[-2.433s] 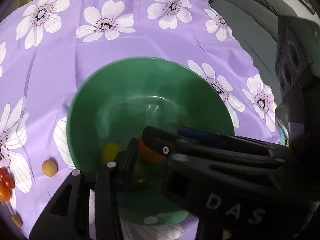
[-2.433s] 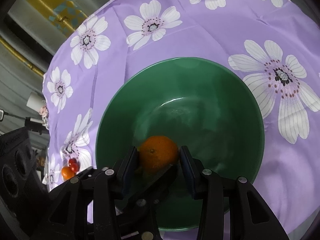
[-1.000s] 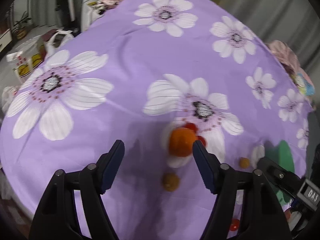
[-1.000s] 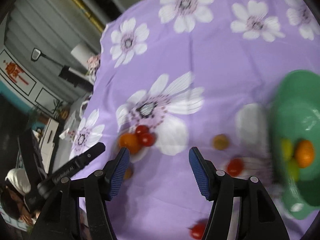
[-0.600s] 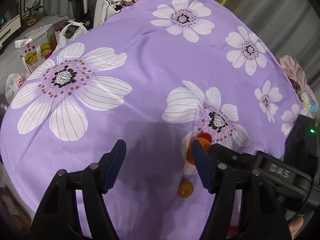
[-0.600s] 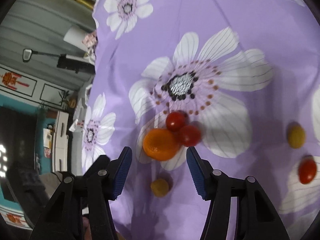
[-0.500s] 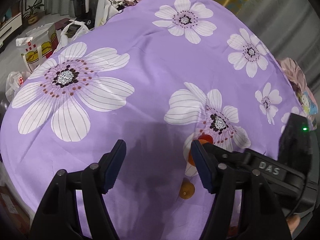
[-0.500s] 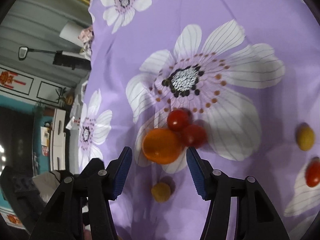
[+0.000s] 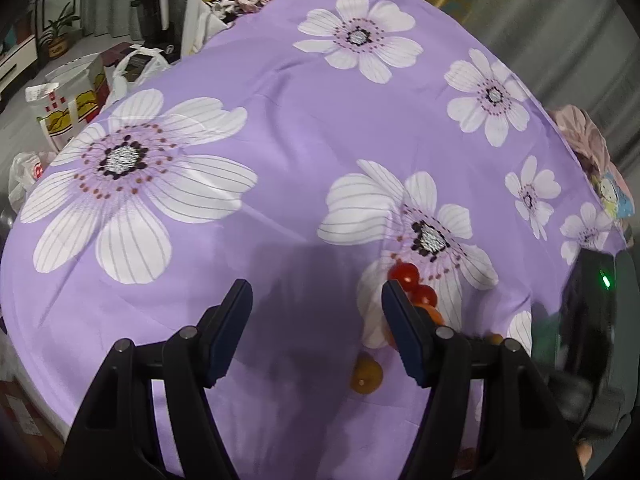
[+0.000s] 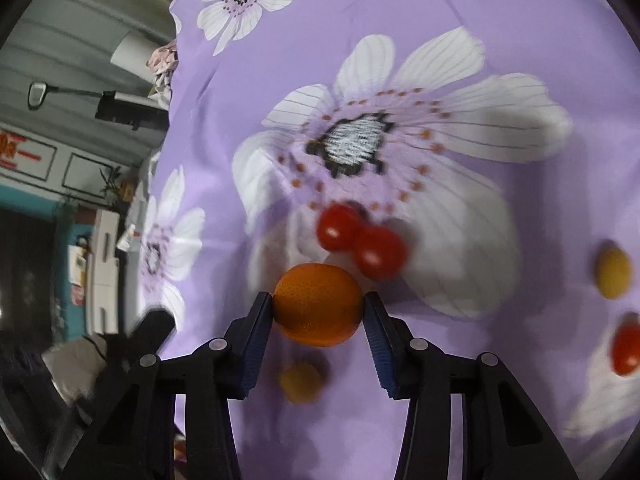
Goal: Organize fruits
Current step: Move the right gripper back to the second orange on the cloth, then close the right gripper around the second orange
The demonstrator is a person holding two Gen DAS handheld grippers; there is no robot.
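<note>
A: What is the right gripper [image 10: 318, 312] doing?

B: Its jaws are closing around the orange [image 10: 318, 305], one pad at each side and touching or very nearly so. The orange sits on the purple cloth [image 10: 400, 60], and taking it across its middle should stop it rolling away.

A: And around the orange?

B: Two red tomatoes [image 10: 360, 242] lie just beyond it, one almost touching it. A small yellow fruit [image 10: 300, 382] lies just on the near side, another yellow fruit [image 10: 614, 268] well off to the right, and a third tomato [image 10: 626, 350] below that.

A: The left gripper [image 9: 316, 332]?

B: Jaws apart, nothing between them, hanging over bare cloth left of the orange. I'd guess it waits clear so the right can lift.
</note>
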